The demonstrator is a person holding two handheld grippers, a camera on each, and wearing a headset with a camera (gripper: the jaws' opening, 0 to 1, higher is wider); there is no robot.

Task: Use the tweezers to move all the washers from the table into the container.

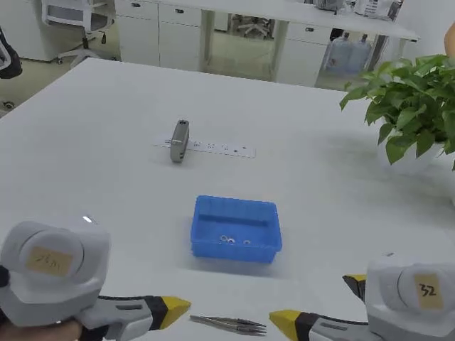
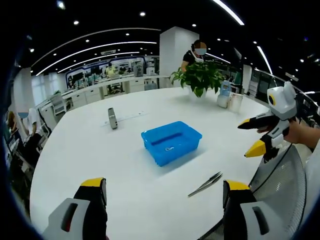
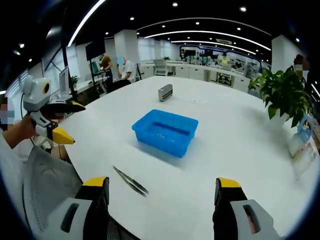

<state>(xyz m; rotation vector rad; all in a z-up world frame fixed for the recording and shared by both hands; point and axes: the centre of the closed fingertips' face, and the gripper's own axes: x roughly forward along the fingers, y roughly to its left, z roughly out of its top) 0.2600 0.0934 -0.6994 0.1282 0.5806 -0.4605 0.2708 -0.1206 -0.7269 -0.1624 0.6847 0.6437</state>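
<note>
Held left gripper point(image 2: 164, 184) and right gripper point(image 3: 161, 182) spread wide, empty, flanking tweezers point(image 1: 229, 324) before blue container point(image 1: 234, 206) with washers point(image 1: 229, 240).

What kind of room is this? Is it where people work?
Most likely a big open office. A large white table stands near a rolling office chair and white cabinets, rows of desks run under ceiling lights, and a potted plant sits on the table.
</note>
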